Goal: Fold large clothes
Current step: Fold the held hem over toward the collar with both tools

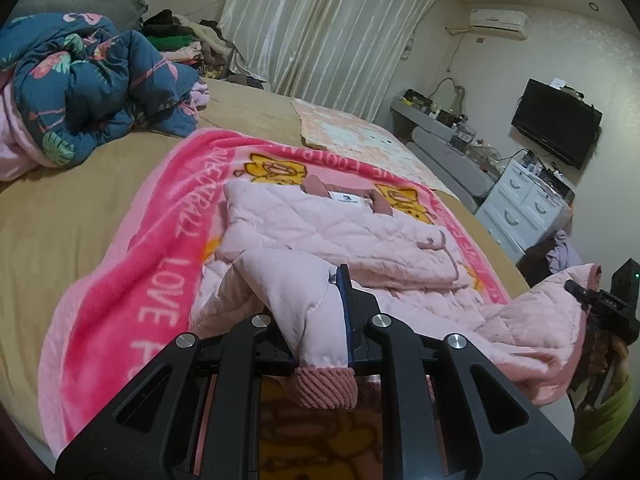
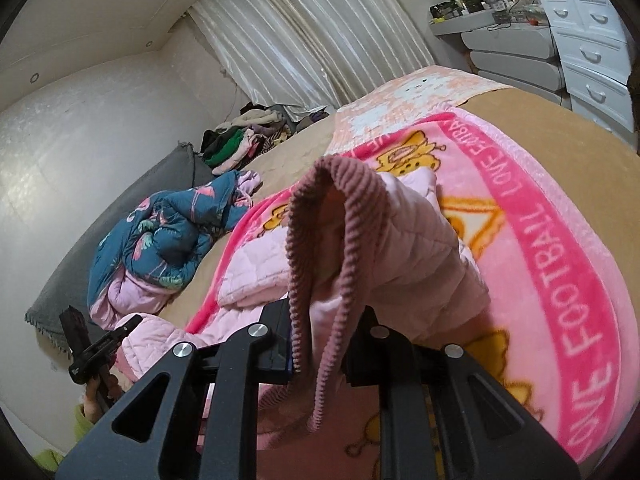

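Left wrist: blue quilt (image 1: 92, 84), clothes pile (image 1: 180, 36) beyond pink jacket (image 1: 340, 224).

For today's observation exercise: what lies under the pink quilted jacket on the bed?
Under the pink quilted jacket lies a pink cartoon blanket, over the tan bedsheet. The blanket's middle is covered.

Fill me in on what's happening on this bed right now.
A person is folding a pink quilted jacket on a pink cartoon blanket spread over the bed. The left gripper is shut on one part of the jacket's near end, and the right gripper is shut on a ribbed cuff. The jacket's far part already lies folded; the near end is raised off the blanket.
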